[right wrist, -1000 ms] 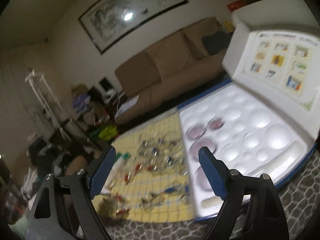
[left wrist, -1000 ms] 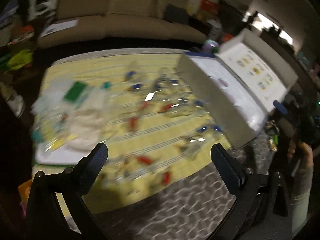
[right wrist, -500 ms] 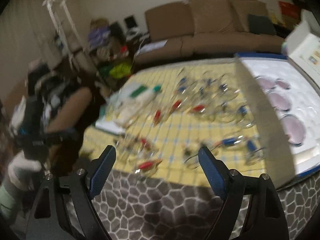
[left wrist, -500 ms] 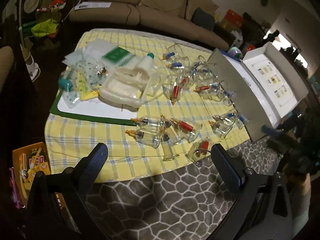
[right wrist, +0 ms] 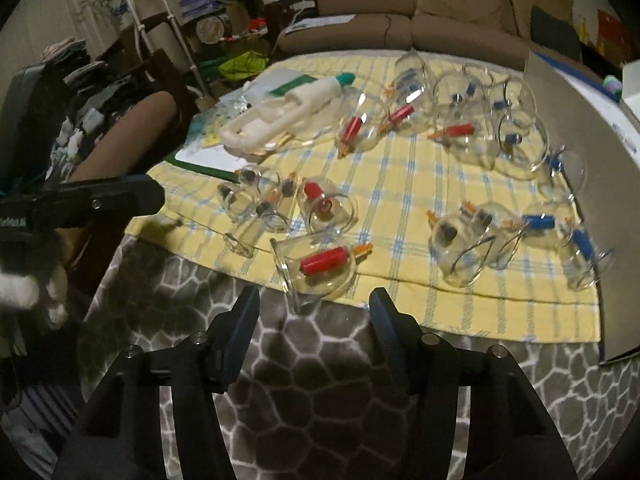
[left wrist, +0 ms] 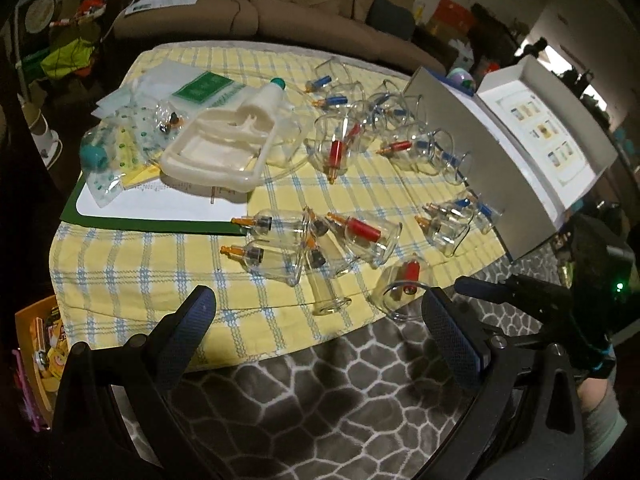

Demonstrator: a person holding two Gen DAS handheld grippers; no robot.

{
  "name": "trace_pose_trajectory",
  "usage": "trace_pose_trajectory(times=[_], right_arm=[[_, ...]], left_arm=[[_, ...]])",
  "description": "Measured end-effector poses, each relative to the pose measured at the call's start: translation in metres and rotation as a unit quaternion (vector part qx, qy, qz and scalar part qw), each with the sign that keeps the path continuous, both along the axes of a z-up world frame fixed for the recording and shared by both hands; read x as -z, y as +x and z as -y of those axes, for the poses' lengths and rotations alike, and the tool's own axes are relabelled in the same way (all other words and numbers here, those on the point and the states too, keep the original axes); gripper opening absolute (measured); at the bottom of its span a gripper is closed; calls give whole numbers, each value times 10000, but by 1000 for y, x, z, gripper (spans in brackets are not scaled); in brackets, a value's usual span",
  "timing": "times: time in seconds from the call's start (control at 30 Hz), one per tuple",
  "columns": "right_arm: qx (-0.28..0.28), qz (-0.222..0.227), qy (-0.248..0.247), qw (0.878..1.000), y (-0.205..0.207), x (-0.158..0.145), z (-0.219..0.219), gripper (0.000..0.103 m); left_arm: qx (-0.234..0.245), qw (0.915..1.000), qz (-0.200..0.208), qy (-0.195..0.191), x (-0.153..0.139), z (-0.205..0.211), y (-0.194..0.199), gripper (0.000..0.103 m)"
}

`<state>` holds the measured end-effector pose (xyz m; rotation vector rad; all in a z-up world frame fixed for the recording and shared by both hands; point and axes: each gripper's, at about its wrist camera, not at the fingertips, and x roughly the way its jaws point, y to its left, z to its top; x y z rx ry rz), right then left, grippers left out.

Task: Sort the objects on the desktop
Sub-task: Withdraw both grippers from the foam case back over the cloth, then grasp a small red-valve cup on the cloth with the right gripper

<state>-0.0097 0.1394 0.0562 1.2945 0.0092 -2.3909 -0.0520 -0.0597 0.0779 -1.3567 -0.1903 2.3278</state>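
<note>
Several clear cupping jars with red, blue or black valves lie scattered on a yellow checked cloth [left wrist: 132, 264]. A red-valve jar [right wrist: 320, 264] lies on its side at the cloth's near edge, just beyond my right gripper [right wrist: 314, 316], which is open and empty. The same jar shows in the left wrist view [left wrist: 400, 284]. My left gripper [left wrist: 320, 328] is open and empty, above the grey patterned cover in front of the cloth. A white hand pump [left wrist: 236, 140] lies at the cloth's left. The open storage case [left wrist: 480, 152] stands at the right.
Plastic bags and a green-edged booklet [left wrist: 148, 208] lie at the left of the cloth. A brown sofa [left wrist: 260, 16] stands behind the table. An orange box [left wrist: 36, 340] sits low at the left. The other gripper shows at the left in the right wrist view [right wrist: 92, 204].
Both views have swung down and left from the case toward the scattered jars. My right gripper has come close to the red-valve jar at the cloth's edge and its fingers stand closer together.
</note>
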Motion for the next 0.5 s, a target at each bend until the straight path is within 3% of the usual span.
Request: trace_pose_trajectory(times=[0.13,0.33,0.4,0.5], right_arm=[[43,36,-2,10000,-3,5,-2,55],[125,113,58,9998,-10,14,-2,42],[235,130,-29,9996,-13,15,-8,24],[432,183,-336,9983,-15,12,-23,16]], left_arm=[[43,10000,71,41,5,-4,0,103],[239,9995,133,133,11,-16,0,103],[410,9990,127,139,12,-24,2,103],[673,9975,118,192,13,-37,7,91]])
